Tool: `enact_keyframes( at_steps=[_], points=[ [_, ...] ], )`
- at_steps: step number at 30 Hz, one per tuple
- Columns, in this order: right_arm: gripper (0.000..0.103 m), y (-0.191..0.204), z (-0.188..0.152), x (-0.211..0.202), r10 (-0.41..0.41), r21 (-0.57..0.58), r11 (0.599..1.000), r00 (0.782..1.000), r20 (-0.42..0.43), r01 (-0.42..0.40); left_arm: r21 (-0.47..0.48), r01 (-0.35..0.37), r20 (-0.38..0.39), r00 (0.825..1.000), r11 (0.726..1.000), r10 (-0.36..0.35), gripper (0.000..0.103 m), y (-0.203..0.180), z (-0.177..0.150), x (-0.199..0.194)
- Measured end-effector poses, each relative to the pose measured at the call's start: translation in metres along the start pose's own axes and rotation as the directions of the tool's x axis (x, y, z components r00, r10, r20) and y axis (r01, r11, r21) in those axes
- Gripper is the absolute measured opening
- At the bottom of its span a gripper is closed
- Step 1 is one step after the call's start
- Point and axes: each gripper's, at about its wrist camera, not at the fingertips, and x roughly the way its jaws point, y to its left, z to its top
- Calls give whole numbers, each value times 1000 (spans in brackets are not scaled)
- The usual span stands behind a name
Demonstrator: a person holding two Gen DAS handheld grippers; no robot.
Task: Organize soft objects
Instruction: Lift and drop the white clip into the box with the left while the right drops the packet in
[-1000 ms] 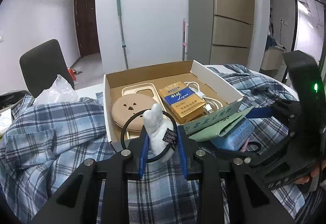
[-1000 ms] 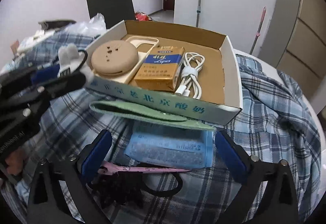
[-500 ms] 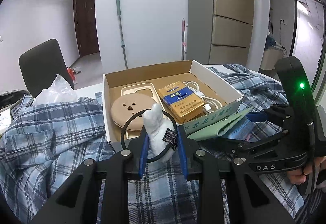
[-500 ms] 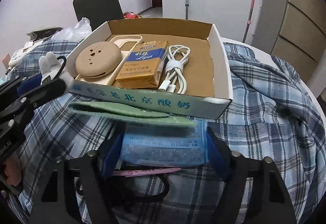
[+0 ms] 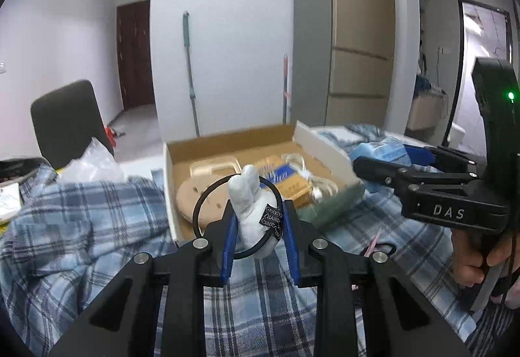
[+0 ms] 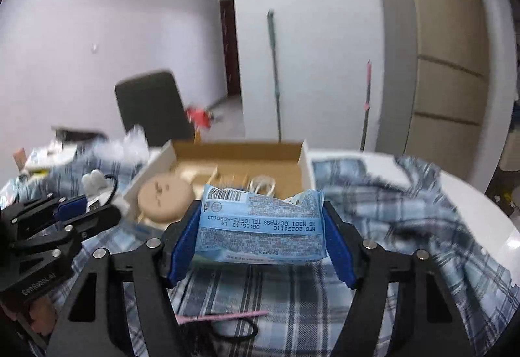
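Room: pale walls, a dark door, a mop against the wall and a tall cabinet stood behind a round white tabletop (image 6: pixel 481 191) draped with a plaid shirt (image 5: pixel 81 227).
Box: an open cardboard box (image 5: pixel 227 142) sat on the shirt, holding a round tan disc (image 6: pixel 164 197), a white cable and a yellow-and-blue carton.
Left gripper (image 5: pixel 258 228): its fingers were clamped together on a small white plush hair tie (image 5: pixel 250 207) with a black elastic loop, held just before the box's near wall.
Right gripper (image 6: pixel 261 228): its fingers were closing on a blue tissue pack (image 6: pixel 260 223), pads pressing both ends, the pack lifted clear of the shirt near the box.
Risk, pack: the soft wrapper might buckle and slide out, because only its ends were pinched.
Risk, box: either load could knock the near wall, because both grippers crowded that one edge.
Risk, hair tie: the loop could snag the box rim on the way in.
Left view only: a hand (image 5: pixel 471 256) on the right gripper's handle, and a green pouch against the box.
Right view only: the pack's printed face, and pink and black items (image 6: pixel 224 316) lying on the shirt beneath it.
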Motion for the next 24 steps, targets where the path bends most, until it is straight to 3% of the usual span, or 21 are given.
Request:
enact_keyframes(
  at_steps=[8,12,17,24],
  points=[
    [69,5,31,-7,5,8,1000,1000,25,-5,-56,-22,141,990,998,30,28,10,28,-36],
    [70,9,59,-5,-9,-44,999,999,48,11,0,-51,177,983,999,50,28,9,51,-46],
    [70,5,81,13,-26,-19,999,996,86,28,0,-110,171,979,994,108,28,16,80,-35],
    [70,7,62,53,-33,-31,999,998,50,34,-85,-59,145,987,995,71,28,33,90,4]
  ],
)
